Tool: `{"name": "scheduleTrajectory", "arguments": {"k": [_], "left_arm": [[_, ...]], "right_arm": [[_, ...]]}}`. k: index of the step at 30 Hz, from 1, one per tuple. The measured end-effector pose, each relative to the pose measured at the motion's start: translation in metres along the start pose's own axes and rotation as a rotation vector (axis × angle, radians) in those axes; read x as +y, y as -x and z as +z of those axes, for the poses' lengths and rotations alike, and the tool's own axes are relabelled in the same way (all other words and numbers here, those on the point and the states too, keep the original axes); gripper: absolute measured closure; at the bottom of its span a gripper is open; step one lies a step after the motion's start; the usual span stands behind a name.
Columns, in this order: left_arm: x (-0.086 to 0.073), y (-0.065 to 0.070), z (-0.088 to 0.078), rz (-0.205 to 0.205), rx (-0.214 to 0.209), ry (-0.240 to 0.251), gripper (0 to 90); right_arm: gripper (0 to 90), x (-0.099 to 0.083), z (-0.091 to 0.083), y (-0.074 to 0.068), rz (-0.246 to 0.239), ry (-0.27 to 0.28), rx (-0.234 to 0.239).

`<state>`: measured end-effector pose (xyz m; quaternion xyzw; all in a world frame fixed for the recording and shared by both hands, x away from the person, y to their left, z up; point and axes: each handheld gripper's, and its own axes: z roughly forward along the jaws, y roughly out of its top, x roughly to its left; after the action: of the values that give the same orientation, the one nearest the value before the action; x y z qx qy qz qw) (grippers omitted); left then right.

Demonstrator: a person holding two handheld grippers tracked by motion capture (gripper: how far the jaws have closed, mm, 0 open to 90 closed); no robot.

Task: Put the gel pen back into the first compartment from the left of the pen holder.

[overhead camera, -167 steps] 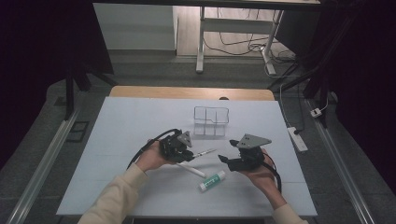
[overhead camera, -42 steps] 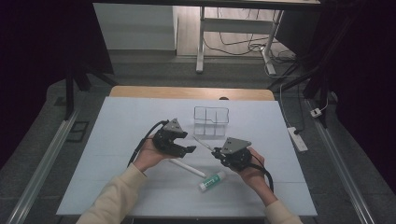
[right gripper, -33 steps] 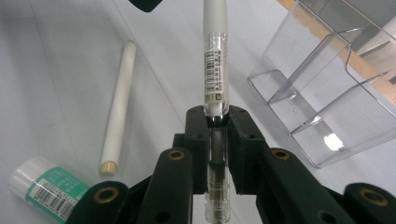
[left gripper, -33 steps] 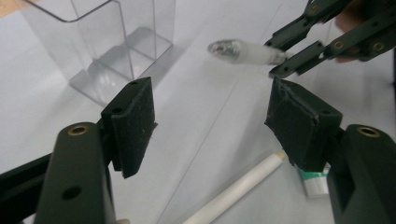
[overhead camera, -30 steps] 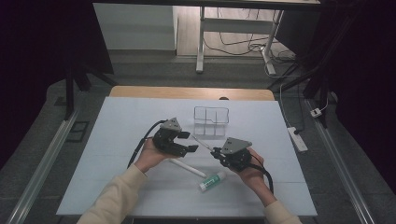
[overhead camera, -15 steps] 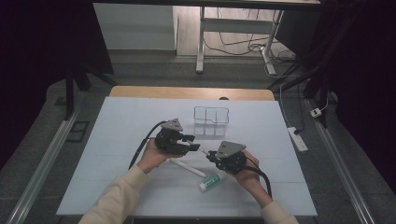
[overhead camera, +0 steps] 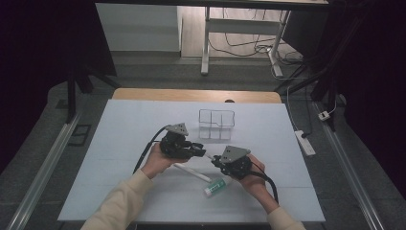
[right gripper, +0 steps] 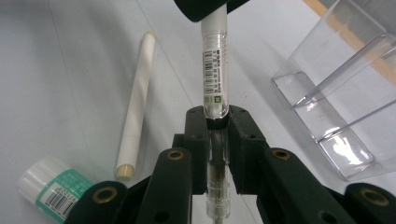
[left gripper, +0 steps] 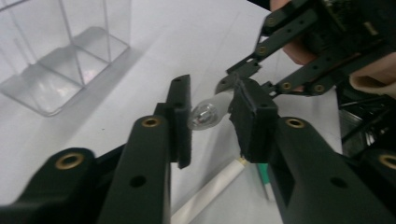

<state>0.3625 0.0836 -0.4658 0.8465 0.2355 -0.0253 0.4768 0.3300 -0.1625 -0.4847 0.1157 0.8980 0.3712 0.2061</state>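
Both grippers hold one pen (right gripper: 214,70). The right gripper (right gripper: 217,140) pinches its clear end, the left gripper (left gripper: 210,116) its round end. A white stick (right gripper: 135,107) lies beside (also a tube (right gripper: 53,189)). The clear box (overhead camera: 216,124) looks empty; putting away seems unfinished.

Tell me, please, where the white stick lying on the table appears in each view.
High view: white stick near bottom centre, between the hands.
Left gripper view: stick at bottom centre, below the tongs.
Right gripper view: stick left of centre.
Shared landmark: the clear box.
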Motion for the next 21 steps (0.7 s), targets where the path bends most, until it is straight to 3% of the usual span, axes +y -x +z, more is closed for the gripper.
{"name": "scheduleTrajectory", "arguments": {"k": [9, 21], "left_arm": [[0.0003, 0.0005, -0.0004, 0.011, -0.065, 0.017, 79.1], [0.0026, 0.0060, -0.0029, 0.033, -0.052, 0.029, 79.5]], "right_arm": [[76.9, -0.0013, 0.0014, -0.0001, -0.001, -0.006, -0.002], [74.8, -0.0017, -0.0017, 0.0027, 0.040, 0.020, 0.011]]}}
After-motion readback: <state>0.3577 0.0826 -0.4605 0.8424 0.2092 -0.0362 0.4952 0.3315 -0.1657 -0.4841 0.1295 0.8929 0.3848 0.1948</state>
